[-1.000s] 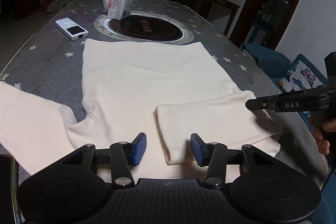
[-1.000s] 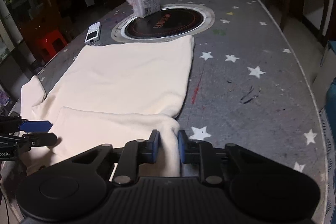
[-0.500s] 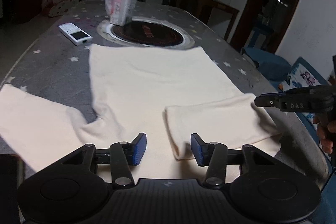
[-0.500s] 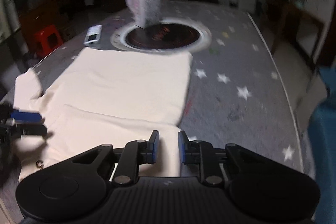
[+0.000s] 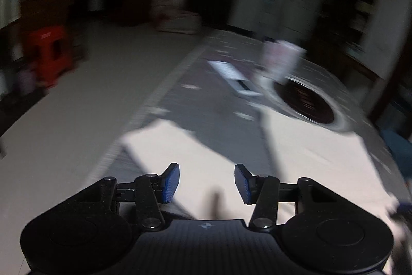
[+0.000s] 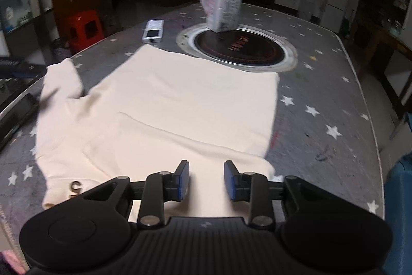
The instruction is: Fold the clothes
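Observation:
A cream long-sleeved top (image 6: pixel 167 99) lies flat on the grey star-print table (image 6: pixel 322 84). Its right sleeve is folded across the body (image 6: pixel 180 143); its left sleeve (image 6: pixel 61 79) sticks out toward the table's left edge. My right gripper (image 6: pixel 206 179) is open and empty above the near right part of the top. My left gripper (image 5: pixel 206 182) is open and empty above the outstretched left sleeve (image 5: pixel 185 146); this view is blurred by motion.
A white tissue box (image 6: pixel 224 10) stands on the round black hotplate (image 6: pixel 239 48) at mid-table. A white remote (image 6: pixel 153 30) lies left of it. A red stool (image 6: pixel 85 27) stands on the floor beyond the left edge. A blue seat (image 6: pixel 401 210) is at right.
My right gripper opened and let go of the folded sleeve. My left gripper swung left, from the folded sleeve over to the outstretched left sleeve.

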`<state>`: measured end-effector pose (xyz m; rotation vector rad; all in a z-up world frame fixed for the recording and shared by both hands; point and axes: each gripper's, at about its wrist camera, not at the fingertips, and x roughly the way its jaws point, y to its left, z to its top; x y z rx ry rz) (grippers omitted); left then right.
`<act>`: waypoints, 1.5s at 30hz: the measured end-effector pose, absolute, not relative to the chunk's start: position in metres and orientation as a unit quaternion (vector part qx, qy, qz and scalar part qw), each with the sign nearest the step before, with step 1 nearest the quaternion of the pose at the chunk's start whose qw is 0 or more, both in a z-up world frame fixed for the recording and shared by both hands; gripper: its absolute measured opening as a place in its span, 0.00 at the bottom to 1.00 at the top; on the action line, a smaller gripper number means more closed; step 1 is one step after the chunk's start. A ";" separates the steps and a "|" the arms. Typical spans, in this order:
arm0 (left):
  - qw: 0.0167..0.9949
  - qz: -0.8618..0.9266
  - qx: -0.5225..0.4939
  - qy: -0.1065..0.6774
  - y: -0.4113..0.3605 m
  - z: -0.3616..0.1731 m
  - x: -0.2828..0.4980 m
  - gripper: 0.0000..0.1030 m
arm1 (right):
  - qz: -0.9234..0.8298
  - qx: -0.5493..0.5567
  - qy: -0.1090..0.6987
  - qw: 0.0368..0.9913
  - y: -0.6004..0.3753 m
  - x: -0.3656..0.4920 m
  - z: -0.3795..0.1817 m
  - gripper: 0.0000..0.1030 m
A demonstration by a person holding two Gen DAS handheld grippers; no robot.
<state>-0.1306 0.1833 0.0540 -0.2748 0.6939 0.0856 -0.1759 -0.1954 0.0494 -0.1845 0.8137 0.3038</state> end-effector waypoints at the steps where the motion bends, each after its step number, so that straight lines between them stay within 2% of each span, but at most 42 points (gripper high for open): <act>1: 0.927 0.057 -0.145 0.341 0.193 0.052 -0.125 0.49 | 0.152 -0.091 0.393 0.902 -0.192 -0.177 0.051 0.31; 7: 0.920 0.080 -0.138 0.357 0.210 0.041 -0.100 0.48 | 0.171 -0.100 0.387 0.901 -0.178 -0.182 0.057 0.33; 9: 0.915 0.082 -0.147 0.367 0.212 0.035 -0.093 0.45 | 0.174 -0.103 0.385 0.901 -0.176 -0.182 0.058 0.34; 11: 0.911 0.082 -0.157 0.371 0.215 0.031 -0.089 0.35 | 0.175 -0.103 0.383 0.901 -0.175 -0.183 0.060 0.35; 13: 0.911 0.083 -0.161 0.369 0.217 0.030 -0.089 0.31 | 0.175 -0.102 0.382 0.902 -0.175 -0.184 0.060 0.37; 17: 0.911 0.086 -0.169 0.366 0.220 0.028 -0.089 0.07 | 0.173 -0.099 0.380 0.903 -0.178 -0.186 0.062 0.39; 19: 0.912 0.081 -0.179 0.360 0.221 0.030 -0.091 0.05 | 0.173 -0.098 0.379 0.904 -0.179 -0.186 0.063 0.39; 23: 0.927 0.024 -0.194 0.320 0.204 0.057 -0.107 0.03 | 0.172 -0.095 0.377 0.905 -0.181 -0.188 0.064 0.39; 31: 0.942 -0.134 -0.178 0.250 0.123 0.129 -0.142 0.03 | 0.165 -0.070 0.370 0.912 -0.194 -0.191 0.069 0.39; 35: 0.938 -0.207 -0.158 0.228 0.079 0.147 -0.161 0.03 | 0.158 -0.058 0.369 0.914 -0.204 -0.194 0.070 0.39; 39: 0.951 -0.196 -0.094 0.218 0.067 0.142 -0.166 0.05 | 0.160 -0.052 0.370 0.914 -0.210 -0.198 0.072 0.39; 45: 0.952 -0.114 -0.012 0.284 0.084 0.091 -0.147 0.14 | 0.167 -0.047 0.375 0.911 -0.209 -0.195 0.066 0.39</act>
